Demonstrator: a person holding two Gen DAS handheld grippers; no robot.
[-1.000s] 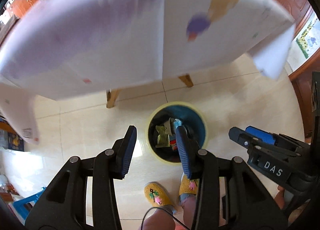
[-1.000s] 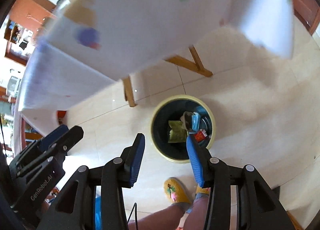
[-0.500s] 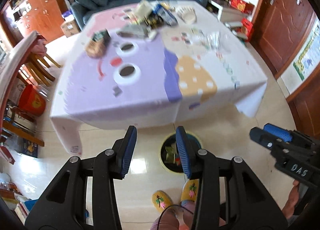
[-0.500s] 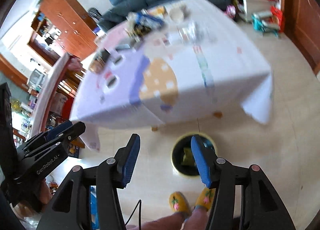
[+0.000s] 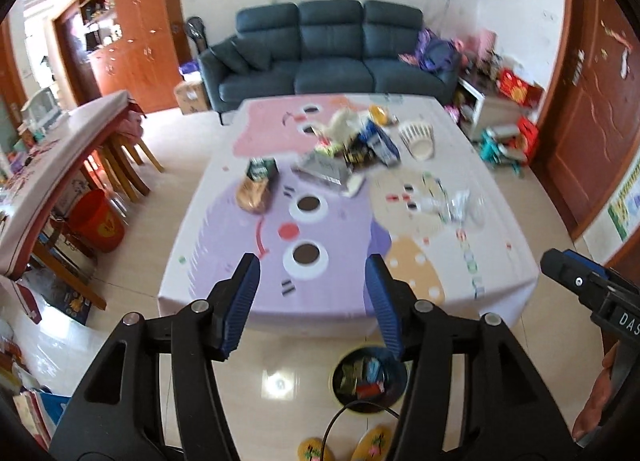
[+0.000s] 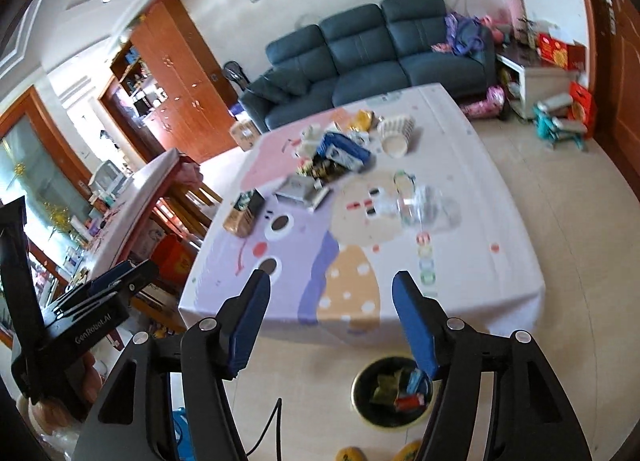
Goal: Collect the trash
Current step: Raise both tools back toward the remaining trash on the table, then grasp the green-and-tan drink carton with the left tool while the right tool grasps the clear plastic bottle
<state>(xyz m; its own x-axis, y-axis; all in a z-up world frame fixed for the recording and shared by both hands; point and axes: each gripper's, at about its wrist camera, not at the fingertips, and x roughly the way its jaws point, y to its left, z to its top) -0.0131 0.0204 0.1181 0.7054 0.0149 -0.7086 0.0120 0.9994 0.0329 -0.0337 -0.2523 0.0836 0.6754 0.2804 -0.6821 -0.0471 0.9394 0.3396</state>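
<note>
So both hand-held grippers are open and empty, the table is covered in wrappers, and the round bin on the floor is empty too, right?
Not quite: the round yellow-rimmed dark bin on the floor already holds several wrappers, as the right wrist view shows. The rest stands: the left hand-held gripper and right hand-held gripper are open and empty, and wrappers litter the cartoon-print tablecloth table.

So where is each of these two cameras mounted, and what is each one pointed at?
Left wrist: on the left gripper, facing the littered table and sofa; the right gripper and slippers show.
Right wrist: on the right gripper, same direction; the left gripper shows.
Shared: table, sofa, trash bin on the floor, both grippers open and empty.
</note>
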